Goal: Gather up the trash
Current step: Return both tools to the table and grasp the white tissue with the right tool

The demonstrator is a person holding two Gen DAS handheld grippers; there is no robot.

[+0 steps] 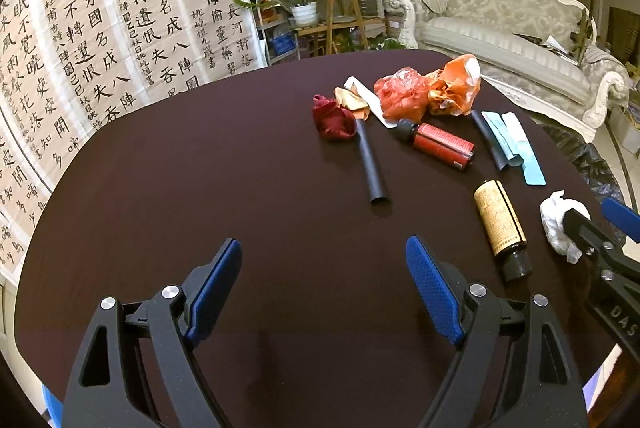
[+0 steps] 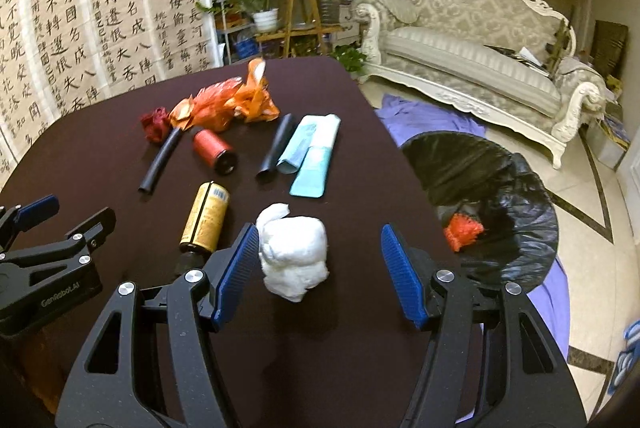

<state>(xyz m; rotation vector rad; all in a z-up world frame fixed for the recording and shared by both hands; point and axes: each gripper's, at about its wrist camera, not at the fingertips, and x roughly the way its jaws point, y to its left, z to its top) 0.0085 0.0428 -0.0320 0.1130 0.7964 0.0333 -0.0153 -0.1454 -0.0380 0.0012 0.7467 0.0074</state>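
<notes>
Grippers: we held the left gripper [image 1: 324, 256] wide over bare surface [image 1: 200, 168], nothing between.
Tissue [image 2: 294, 252]: it sat inside our parted right gripper [image 2: 320, 248], ungripped.

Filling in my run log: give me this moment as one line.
left gripper: open, empty | right gripper: open around white tissue wad, no grip | bin bag: one red scrap inside

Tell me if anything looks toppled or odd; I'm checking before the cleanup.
Both bottles lie on their sides on the table: the gold-labelled bottle and the red bottle. No spill shows. Otherwise just scattered trash.
</notes>
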